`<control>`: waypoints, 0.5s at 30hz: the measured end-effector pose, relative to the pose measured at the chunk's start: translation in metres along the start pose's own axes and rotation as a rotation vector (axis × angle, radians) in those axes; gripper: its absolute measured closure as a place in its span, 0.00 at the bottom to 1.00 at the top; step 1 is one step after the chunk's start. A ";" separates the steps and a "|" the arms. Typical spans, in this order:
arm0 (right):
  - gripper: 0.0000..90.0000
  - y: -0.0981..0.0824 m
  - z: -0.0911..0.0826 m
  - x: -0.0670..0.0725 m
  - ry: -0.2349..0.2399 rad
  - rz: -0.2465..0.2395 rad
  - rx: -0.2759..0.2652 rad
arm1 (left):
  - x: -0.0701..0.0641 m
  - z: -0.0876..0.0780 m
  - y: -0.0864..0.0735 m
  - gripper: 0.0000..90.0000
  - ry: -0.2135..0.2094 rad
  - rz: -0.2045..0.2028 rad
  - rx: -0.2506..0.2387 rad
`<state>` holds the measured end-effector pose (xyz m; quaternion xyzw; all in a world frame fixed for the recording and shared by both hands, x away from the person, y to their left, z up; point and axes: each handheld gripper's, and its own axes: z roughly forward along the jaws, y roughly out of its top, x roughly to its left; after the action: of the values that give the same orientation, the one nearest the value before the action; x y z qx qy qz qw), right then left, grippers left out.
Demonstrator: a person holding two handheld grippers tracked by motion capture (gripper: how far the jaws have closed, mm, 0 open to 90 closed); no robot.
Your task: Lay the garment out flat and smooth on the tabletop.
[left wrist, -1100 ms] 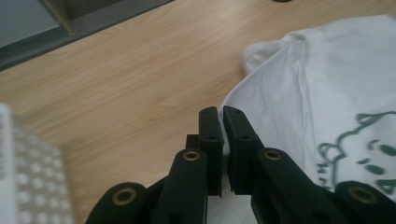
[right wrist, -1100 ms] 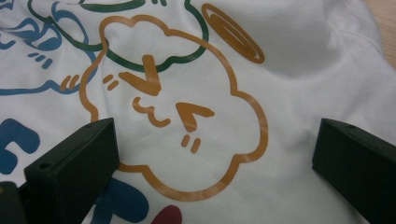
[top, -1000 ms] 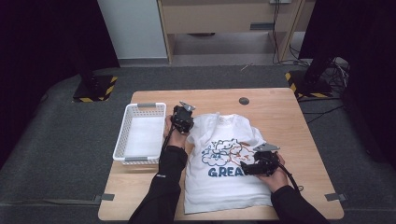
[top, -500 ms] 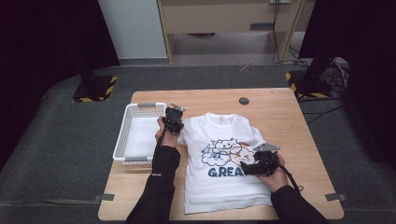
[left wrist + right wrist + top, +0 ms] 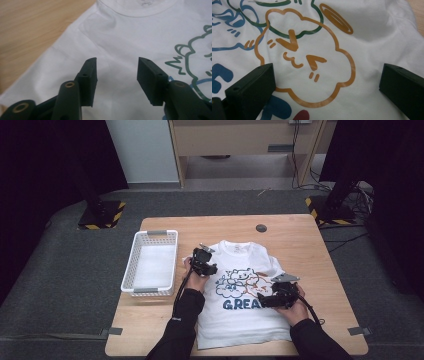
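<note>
The white cotton T-shirt (image 5: 240,320) has its cartoon print partly covered by the right claw (image 5: 264,301); the blue lettering reads incompletely. The small dark round object (image 5: 261,228) on the wooden worktop (image 5: 300,245) is too small to identify.

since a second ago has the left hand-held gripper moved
Yes. The left hand-held gripper has come down and toward the person, away from the white basket's far corner, onto the t-shirt's shoulder; its jaws have just been opening, nothing between them.

The left hand-held gripper (image 5: 206,263) has let the T-shirt's (image 5: 240,320) shoulder drop flat, its jaws just opening, nothing between them.
</note>
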<state>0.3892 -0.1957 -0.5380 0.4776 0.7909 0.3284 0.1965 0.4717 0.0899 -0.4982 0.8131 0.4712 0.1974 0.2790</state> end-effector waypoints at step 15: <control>0.01 0.000 0.000 0.000 -0.001 0.003 0.003 | 0.006 0.015 -0.021 0.45 0.007 -0.056 -0.025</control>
<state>0.3892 -0.1953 -0.5377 0.4793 0.7905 0.3272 0.1956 0.4689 0.0994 -0.5226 0.7955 0.4921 0.1982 0.2928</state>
